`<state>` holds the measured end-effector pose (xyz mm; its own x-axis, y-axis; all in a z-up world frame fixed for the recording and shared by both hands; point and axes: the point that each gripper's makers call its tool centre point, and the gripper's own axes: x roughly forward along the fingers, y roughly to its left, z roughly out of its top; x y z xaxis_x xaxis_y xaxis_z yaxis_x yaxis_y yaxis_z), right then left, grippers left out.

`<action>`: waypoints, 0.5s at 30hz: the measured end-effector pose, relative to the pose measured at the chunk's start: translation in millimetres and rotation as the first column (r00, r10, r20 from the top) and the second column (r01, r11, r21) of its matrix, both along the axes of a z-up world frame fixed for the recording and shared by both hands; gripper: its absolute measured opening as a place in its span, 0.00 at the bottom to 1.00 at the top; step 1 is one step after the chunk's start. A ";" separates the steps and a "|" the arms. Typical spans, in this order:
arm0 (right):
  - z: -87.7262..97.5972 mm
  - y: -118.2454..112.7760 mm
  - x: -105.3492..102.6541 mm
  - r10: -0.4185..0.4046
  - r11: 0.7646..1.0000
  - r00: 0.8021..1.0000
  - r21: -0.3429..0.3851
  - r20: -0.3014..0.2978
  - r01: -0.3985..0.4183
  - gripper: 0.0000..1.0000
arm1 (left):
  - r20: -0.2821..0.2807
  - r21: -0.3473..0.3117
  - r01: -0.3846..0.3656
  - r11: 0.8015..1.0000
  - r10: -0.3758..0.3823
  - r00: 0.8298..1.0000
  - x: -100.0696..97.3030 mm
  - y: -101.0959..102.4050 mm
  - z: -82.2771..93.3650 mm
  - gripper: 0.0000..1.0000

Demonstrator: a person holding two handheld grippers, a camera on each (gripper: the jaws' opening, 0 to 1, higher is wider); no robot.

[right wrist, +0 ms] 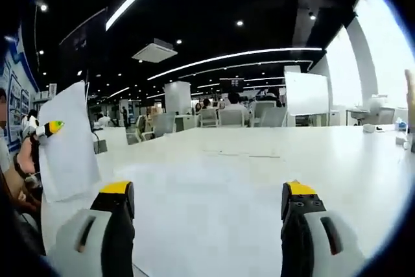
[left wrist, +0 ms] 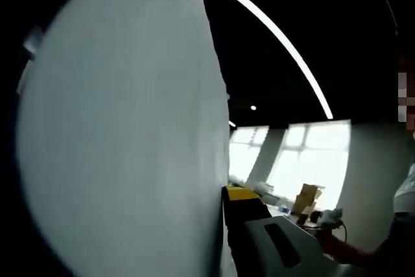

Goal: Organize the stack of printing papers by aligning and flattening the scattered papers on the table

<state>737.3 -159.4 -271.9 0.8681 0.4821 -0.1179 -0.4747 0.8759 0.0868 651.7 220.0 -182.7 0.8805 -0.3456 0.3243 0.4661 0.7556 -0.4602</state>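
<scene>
Right gripper [right wrist: 208, 202]: jaws spread wide, nothing between them, poised low over the table [right wrist: 337, 154].
Left gripper [right wrist: 54, 125]: seen at far left of the right gripper view, yellow tip pinching the upper edge of a sheet of paper [right wrist: 68, 144] — lifted clear of the table, hanging down and slightly tilted. In the left gripper view, one yellow-tipped jaw pressed flat against the sheet [left wrist: 123, 134].
Paper look: plain white, smooth, no crease visible, lower corners free and likely to sway.
Stack: not made out on the near table; faint thin lines farther back, too small to tell.
Doing the step well: best lowered slowly with the bottom edge touching first — then laid flat, square to the pile's edges, before letting go; the empty claw probably useful to press and smooth.
</scene>
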 end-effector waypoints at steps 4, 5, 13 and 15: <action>-11.0 -3.1 -4.2 -0.031 1.000 0.999 -0.004 -0.023 0.031 0.89 | 0.000 -0.037 0.018 0.999 -0.018 1.000 0.0 -1.3 2.1 0.06; -13.0 -2.6 -8.1 -0.038 0.999 0.999 -0.013 -0.026 0.037 0.89 | 0.001 -0.040 0.021 0.999 -0.021 1.000 0.6 -1.8 2.1 0.06; -33.3 -10.3 -31.5 -0.134 0.983 0.991 -0.127 -0.024 0.130 0.89 | -0.011 -0.029 0.024 0.999 -0.024 1.000 2.3 -5.4 -3.8 0.06; -39.9 -14.0 -34.6 -0.152 0.979 0.988 -0.143 -0.036 0.145 0.89 | -0.012 -0.027 0.024 0.999 -0.024 1.000 2.4 -5.4 -4.3 0.06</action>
